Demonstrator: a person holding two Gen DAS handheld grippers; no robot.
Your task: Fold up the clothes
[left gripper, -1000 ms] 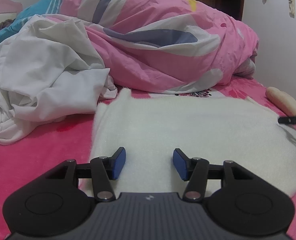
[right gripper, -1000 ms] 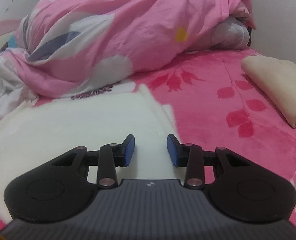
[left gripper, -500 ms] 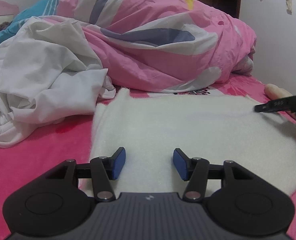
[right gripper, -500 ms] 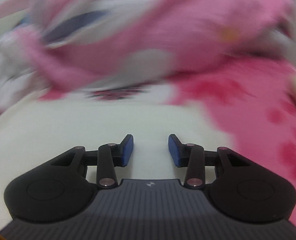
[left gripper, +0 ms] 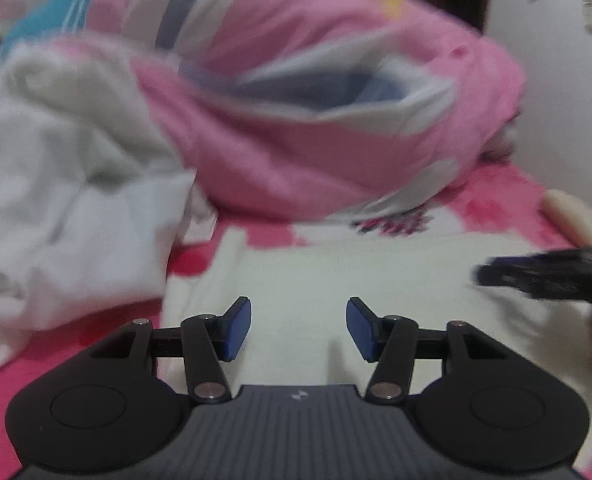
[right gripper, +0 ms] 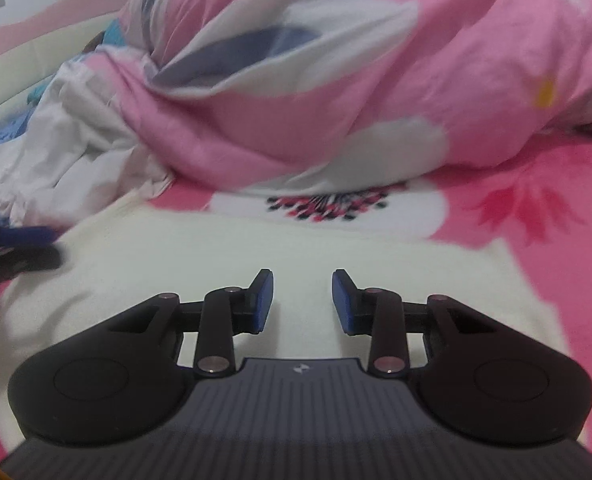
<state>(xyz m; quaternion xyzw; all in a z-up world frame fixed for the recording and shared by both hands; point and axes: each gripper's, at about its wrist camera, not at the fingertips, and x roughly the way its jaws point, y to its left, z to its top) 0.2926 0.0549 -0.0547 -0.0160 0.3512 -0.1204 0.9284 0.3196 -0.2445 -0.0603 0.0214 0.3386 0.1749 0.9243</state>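
A cream fleece garment lies flat on the pink bed, also spread under the right wrist view. My left gripper hovers open over its near edge, nothing between the blue pads. My right gripper is open above the garment's middle, also empty. The right gripper's fingers show blurred at the right of the left wrist view; the left gripper's fingers show at the left edge of the right wrist view.
A crumpled white cloth heaps at the left. A bunched pink quilt fills the back of the bed. A folded beige item lies at the right edge near the white wall.
The right gripper has swung left, over the cream garment and toward the left gripper. Both views are motion-blurred; both grippers stay open.
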